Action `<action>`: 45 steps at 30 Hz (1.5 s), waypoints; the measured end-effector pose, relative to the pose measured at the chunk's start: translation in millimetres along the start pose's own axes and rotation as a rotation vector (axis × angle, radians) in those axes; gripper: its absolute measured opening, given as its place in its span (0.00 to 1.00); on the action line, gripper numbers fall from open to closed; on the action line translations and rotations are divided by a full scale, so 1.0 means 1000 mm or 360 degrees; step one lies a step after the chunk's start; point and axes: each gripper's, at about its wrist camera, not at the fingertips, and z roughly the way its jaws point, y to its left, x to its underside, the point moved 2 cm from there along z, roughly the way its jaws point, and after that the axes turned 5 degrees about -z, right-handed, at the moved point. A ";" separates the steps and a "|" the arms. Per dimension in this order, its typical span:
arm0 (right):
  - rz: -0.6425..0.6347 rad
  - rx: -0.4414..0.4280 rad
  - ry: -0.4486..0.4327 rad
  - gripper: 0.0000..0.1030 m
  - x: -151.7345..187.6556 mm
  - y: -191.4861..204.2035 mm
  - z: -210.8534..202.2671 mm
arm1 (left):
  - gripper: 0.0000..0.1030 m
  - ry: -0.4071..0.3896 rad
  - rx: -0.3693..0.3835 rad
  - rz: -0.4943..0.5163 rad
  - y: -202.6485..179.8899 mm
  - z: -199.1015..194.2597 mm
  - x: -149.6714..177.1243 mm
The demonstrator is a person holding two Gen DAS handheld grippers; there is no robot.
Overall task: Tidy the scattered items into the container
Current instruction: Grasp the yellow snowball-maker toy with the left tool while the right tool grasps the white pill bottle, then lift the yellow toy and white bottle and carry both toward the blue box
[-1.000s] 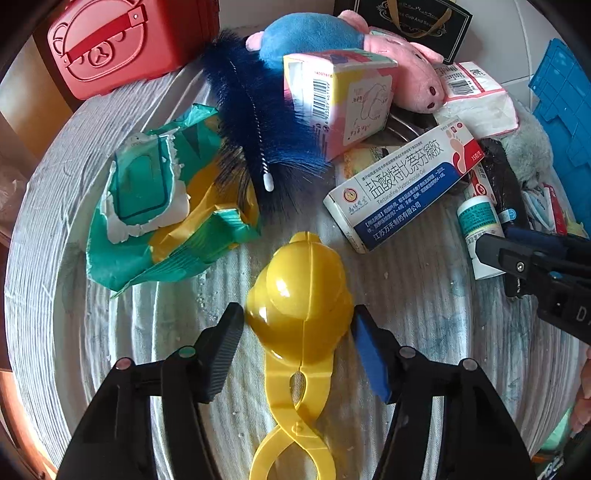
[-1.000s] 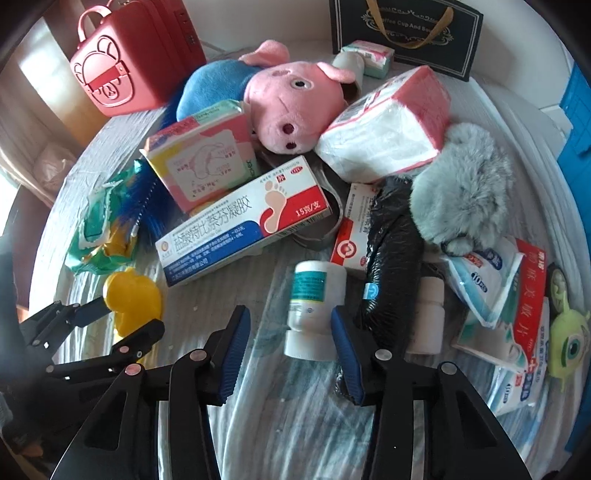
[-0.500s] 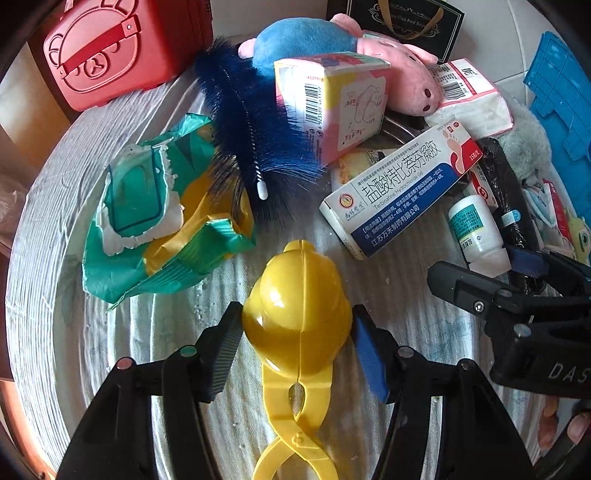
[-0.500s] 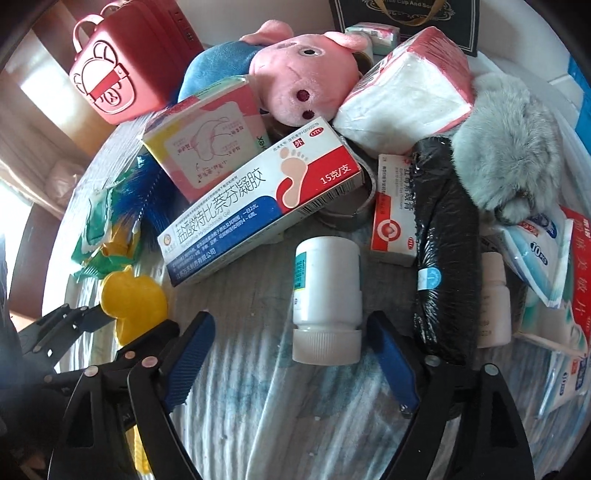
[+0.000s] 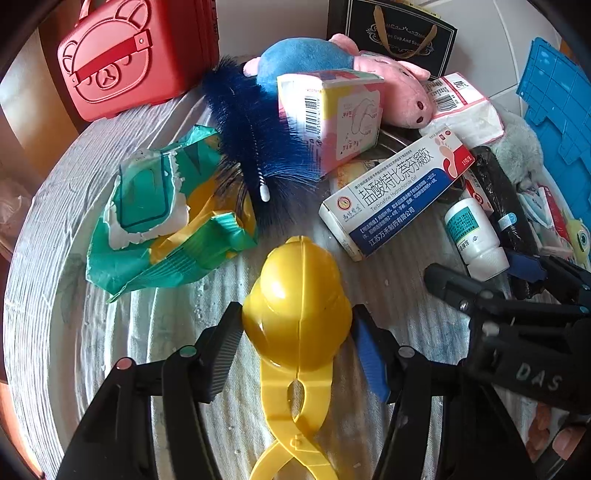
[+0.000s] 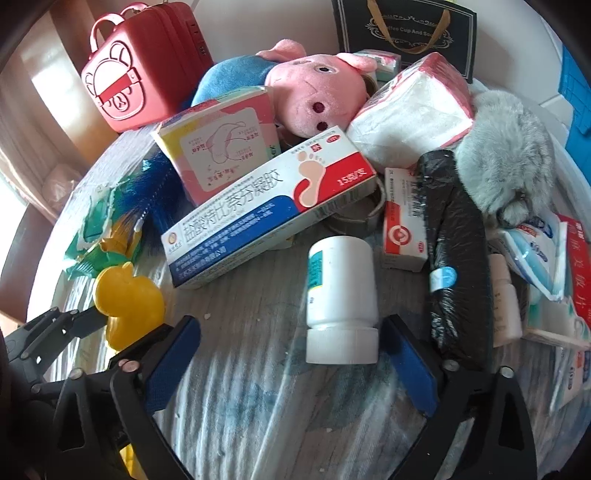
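Observation:
My left gripper [image 5: 295, 323] is shut on a yellow duck-shaped plastic clamp [image 5: 295, 291]. Its pads press both sides of the dome, and the looped handles trail back between the fingers. In the right wrist view the same yellow clamp [image 6: 129, 299] shows at the left. My right gripper [image 6: 291, 332] straddles a white pill bottle [image 6: 340, 288] that lies on the striped cloth with its cap toward me. Its jaws are closing; the right pad is close to the cap and the left pad stands well off it. A shut red bear-face case [image 5: 122, 62] stands at the back left.
A pile lies behind: a long ointment box [image 6: 266, 214], a pink-and-white box [image 6: 218, 144], a pink pig plush [image 6: 317, 96], a tissue pack [image 6: 410, 114], a dark blue brush [image 5: 255, 129] and a torn green wrapper [image 5: 159, 221]. A black roll [image 6: 458, 243] lies right of the bottle. A black gift bag [image 6: 406, 29] stands at the back.
The right gripper's jaws spread wide and came forward on either side of the white bottle, then began to narrow. The left gripper kept its hold on the yellow clamp and stayed put.

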 end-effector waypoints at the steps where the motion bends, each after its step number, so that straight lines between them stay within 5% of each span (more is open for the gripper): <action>1: 0.0003 0.0037 0.0002 0.58 0.002 0.000 -0.004 | 0.57 0.0002 -0.0001 -0.0002 0.000 0.000 -0.001; 9: -0.0073 0.0109 -0.0043 0.53 0.008 -0.001 0.001 | 0.54 0.0049 -0.0034 0.0030 -0.004 0.001 -0.004; 11: -0.0105 0.0168 -0.0015 0.33 0.005 0.005 0.002 | 0.54 0.0040 -0.0047 0.0051 -0.006 -0.004 -0.005; 18: -0.0051 0.0055 -0.0064 0.33 0.015 0.010 -0.035 | 0.54 -0.0080 0.0006 0.0081 -0.016 -0.047 -0.016; 32: -0.0030 0.0180 -0.0368 0.33 0.001 0.016 -0.141 | 0.54 -0.0412 0.0150 0.0178 -0.060 -0.160 -0.041; 45: -0.0196 0.0175 -0.0587 0.33 0.013 -0.067 -0.269 | 0.54 -0.0684 0.0017 0.0090 -0.174 -0.252 -0.037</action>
